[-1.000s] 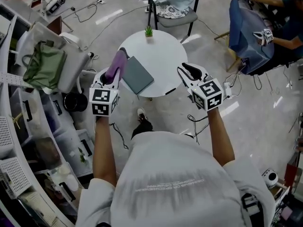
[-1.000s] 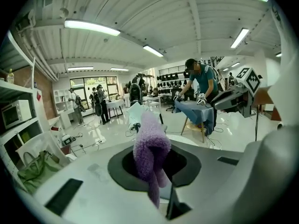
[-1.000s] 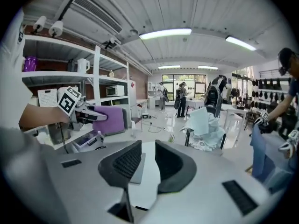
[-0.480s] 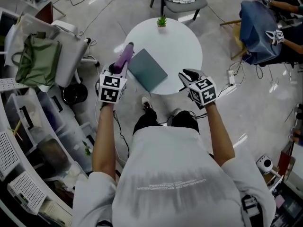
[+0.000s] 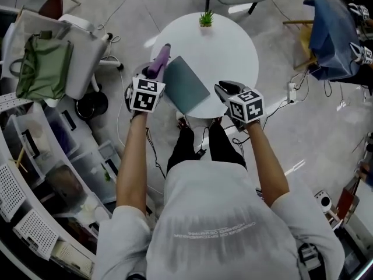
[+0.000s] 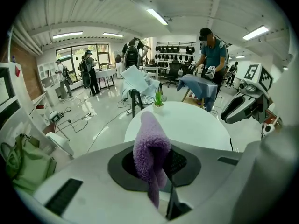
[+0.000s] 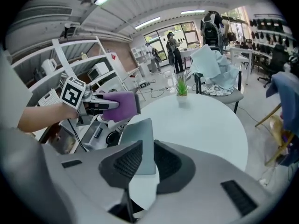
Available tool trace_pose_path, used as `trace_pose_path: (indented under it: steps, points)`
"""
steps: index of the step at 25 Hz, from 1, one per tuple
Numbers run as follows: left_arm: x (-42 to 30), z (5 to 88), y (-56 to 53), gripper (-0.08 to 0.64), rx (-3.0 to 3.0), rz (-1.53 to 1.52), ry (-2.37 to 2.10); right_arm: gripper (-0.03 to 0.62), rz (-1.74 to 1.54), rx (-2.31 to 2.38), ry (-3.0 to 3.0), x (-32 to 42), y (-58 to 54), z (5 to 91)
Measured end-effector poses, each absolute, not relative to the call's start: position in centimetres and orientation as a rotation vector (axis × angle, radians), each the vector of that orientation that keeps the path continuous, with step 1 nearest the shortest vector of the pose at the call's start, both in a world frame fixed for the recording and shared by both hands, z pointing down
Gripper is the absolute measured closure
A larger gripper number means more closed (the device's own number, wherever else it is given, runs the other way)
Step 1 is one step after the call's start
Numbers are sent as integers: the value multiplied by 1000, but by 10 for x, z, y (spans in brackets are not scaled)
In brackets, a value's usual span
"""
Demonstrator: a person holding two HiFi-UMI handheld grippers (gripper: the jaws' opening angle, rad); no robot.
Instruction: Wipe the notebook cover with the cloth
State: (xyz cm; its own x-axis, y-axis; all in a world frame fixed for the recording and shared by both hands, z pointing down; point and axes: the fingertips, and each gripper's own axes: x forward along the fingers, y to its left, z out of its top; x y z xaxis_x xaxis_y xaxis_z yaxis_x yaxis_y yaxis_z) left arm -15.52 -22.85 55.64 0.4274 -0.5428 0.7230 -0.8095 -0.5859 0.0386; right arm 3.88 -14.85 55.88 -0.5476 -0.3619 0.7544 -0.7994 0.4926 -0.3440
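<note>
While the left hand-held gripper (image 5: 151, 76) clamps the purple cloth (image 6: 150, 150), just left of the notebook (image 5: 185, 85), grey notebook flat on the white tabletop (image 5: 230, 45), right hand-held gripper (image 5: 225, 88) parted, empty, beside the notebook's right corner.

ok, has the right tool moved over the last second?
Yes. Judged against the round table, the right tool has come in from beyond its right edge to its near rim, closer to the notebook.
</note>
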Motion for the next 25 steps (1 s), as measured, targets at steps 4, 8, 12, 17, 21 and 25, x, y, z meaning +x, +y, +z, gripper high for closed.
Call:
trace_pose_path:
  steps: [4, 8, 12, 17, 21, 25]
  points:
    - [-129, 589, -245, 505, 2300, 1022, -1129, 514, 997, 945, -2128, 45, -158, 576]
    - [-99, 621, -247, 505, 2277, 1043, -1072, 522, 1038, 929, -2124, 52, -159, 590]
    - [-82, 648, -244, 505, 2232, 1031, -1051, 526, 1085, 952, -2133, 58, -163, 593]
    - [-65, 663, -226, 505, 2189, 956, -1060, 529, 1078, 963, -2147, 67, -164, 589]
    - [-56, 666, -211, 505, 2163, 957, -1074, 531, 1080, 958, -2141, 75, -159, 588]
    - [-49, 667, -197, 505, 2161, 963, -1075, 532, 1080, 941, -2138, 82, -154, 586]
